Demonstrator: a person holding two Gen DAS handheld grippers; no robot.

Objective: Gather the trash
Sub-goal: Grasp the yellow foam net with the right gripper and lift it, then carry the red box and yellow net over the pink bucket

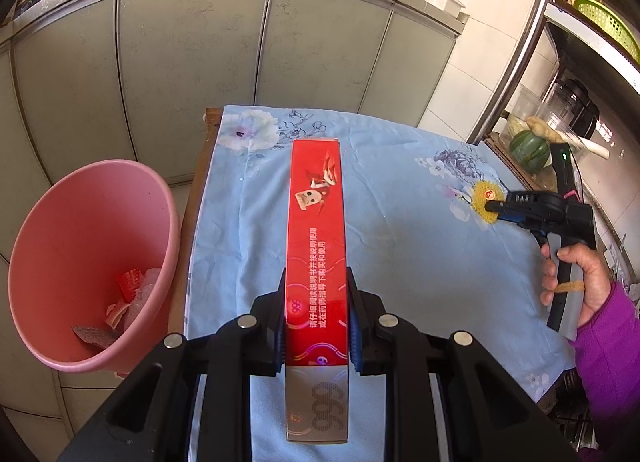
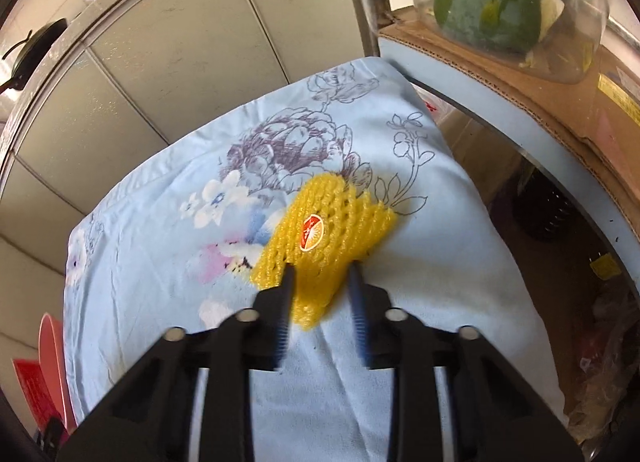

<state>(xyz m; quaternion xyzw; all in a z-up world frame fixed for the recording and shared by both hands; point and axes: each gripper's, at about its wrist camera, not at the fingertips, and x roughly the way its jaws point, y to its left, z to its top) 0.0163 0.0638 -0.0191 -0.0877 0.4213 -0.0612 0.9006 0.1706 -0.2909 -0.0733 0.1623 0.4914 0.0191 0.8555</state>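
Left wrist view has the left tool (image 1: pixel 316 294) clamped on a long red box (image 1: pixel 316 230) above the blue flowered desk (image 1: pixel 400 262), pink bin (image 1: pixel 80 254) off at nine o'clock with scraps inside. Right wrist view shows the right tool (image 2: pixel 322 276) straddling the yellow foam net (image 2: pixel 320 238) lying on the cloth at twelve o'clock, fingers (image 2: pixel 286 290) partly apart; whether they pinch it, I cannot tell.
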